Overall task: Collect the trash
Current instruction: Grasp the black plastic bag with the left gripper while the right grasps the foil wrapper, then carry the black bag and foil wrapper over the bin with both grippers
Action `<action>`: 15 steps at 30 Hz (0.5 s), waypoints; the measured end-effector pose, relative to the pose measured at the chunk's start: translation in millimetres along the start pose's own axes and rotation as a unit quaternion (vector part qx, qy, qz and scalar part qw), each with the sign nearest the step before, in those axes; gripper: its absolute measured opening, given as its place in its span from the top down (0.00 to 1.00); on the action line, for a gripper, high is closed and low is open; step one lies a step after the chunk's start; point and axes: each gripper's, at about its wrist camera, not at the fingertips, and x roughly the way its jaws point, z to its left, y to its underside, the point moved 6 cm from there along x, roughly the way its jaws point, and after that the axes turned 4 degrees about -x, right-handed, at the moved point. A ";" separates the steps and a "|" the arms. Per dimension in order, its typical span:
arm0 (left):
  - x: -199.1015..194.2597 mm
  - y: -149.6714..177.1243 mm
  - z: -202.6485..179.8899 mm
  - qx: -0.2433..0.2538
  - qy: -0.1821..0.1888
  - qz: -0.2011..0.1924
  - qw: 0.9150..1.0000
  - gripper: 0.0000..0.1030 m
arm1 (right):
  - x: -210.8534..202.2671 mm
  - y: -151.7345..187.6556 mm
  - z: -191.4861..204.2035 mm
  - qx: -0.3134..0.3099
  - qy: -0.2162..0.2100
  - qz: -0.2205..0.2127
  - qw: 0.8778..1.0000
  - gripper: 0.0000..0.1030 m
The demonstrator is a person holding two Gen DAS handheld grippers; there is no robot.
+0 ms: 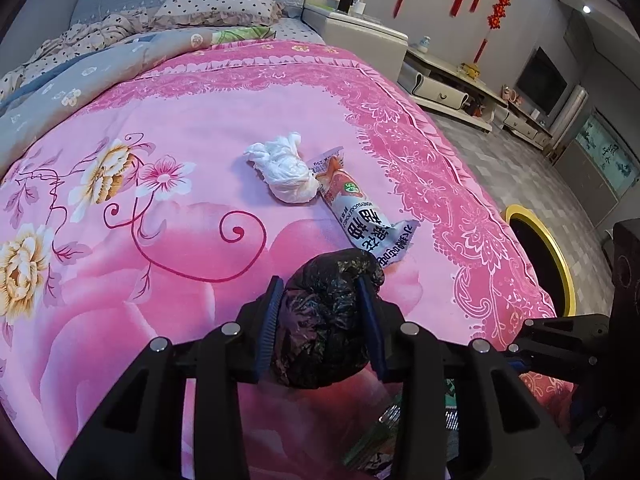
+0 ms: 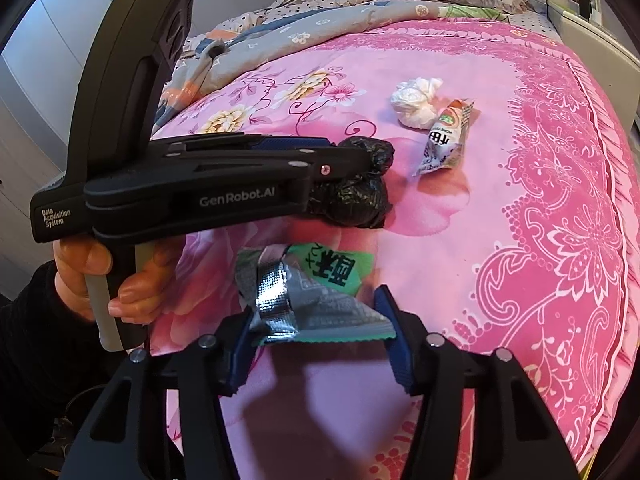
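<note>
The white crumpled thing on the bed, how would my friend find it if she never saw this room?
Start at the big pink flowered bedspread. Near its middle, beyond the black bag that the left claw grips, lies a long printed snack wrapper. The white crumpled tissue touches that wrapper's far end; it alone is plain white, puffy, with no printing.

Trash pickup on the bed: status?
Done: nothing visibly binned; the gold-rimmed bin sits beside the bed. In hand: left gripper is clamped on the black bag wad; right gripper has the green-and-silver wrapper between its fingers, apparently gripped. Left: white tissue ball and printed snack wrapper lie on the pink bedspread.
</note>
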 end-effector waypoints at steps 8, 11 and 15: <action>-5.3 2.7 -4.1 0.006 -0.008 -0.001 1.000 0.68 | -20.3 5.5 -1.4 -0.003 0.008 -0.015 1.000 0.49; -7.6 3.6 -6.2 0.011 -0.015 -0.001 1.000 0.69 | -31.0 11.2 -3.0 -0.006 0.017 -0.024 1.000 0.49; -11.8 4.9 -10.2 0.013 -0.018 -0.002 1.000 0.72 | -46.2 18.5 -8.1 -0.001 0.028 -0.035 0.999 0.49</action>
